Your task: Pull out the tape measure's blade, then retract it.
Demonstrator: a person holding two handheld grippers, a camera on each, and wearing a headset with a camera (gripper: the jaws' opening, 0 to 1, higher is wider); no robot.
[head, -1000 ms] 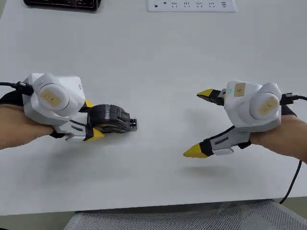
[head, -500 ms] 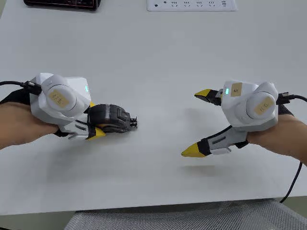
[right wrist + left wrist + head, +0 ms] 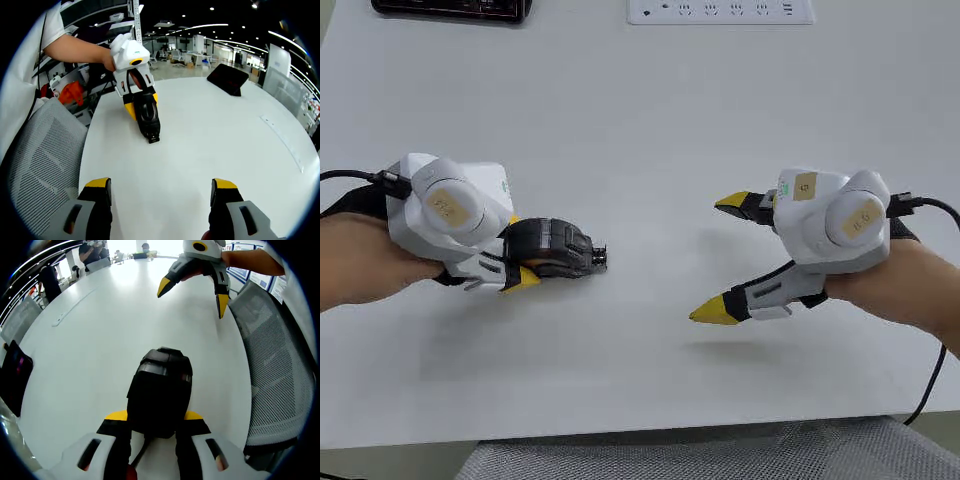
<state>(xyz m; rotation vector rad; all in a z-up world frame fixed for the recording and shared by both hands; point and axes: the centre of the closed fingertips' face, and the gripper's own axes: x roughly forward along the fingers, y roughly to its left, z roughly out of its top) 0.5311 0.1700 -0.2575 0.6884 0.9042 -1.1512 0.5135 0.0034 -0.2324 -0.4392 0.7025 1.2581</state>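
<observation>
A dark grey tape measure [image 3: 552, 247] rests on the white table [image 3: 640, 120], its blade tip [image 3: 601, 258] pointing right and the blade fully in. My left gripper [image 3: 518, 250] is shut on its case; the left gripper view shows the case [image 3: 160, 390] clamped between the yellow-tipped fingers [image 3: 116, 416]. My right gripper [image 3: 720, 258] hovers open to the right, a short gap from the blade tip, nothing between its fingers [image 3: 97, 184]. In the right gripper view the tape measure [image 3: 148, 115] and my left gripper [image 3: 131, 62] lie straight ahead. In the left gripper view my right gripper [image 3: 192, 282] faces back.
A white power strip [image 3: 720, 11] lies at the table's far edge and a dark device [image 3: 450, 8] at the far left. A grey mesh chair [image 3: 670, 450] sits below the near edge. Bare table lies between the two grippers.
My right gripper has drifted a little left, toward the tape measure, and stays open. My left gripper keeps its hold with only a slight shift.
</observation>
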